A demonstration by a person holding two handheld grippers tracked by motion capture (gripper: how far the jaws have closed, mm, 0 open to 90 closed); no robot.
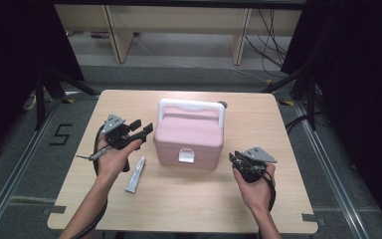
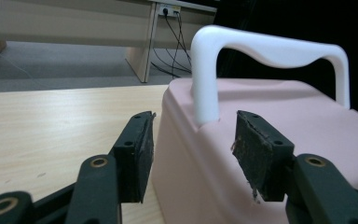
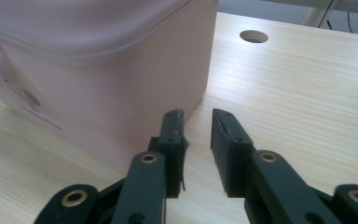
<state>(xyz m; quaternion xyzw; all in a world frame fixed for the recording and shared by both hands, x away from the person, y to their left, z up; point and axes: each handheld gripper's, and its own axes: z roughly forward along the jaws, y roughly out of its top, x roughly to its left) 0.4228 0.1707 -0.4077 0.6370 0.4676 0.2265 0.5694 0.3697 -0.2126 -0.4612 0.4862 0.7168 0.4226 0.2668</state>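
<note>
A pink lidded box [image 1: 189, 137] with a white carry handle [image 1: 191, 105] upright and a white front latch [image 1: 186, 156] stands at the table's centre. My left gripper [image 1: 144, 127] is held off the table at the box's left side, open. In the left gripper view its pads [image 2: 140, 156] stand wide apart before the box's near corner [image 2: 261, 107], with the handle [image 2: 265, 46] beyond and nothing gripped. My right gripper [image 1: 234, 158] sits low by the box's front right corner, open. Its jaws [image 3: 198, 126] hover over bare wood beside the box wall [image 3: 98, 60].
A white tube [image 1: 135, 174] lies on the wooden table [image 1: 189, 209] in front of the left hand. A round cable hole [image 3: 254, 36] sits at the table's far side, behind the box. Desks and cables stand beyond the table.
</note>
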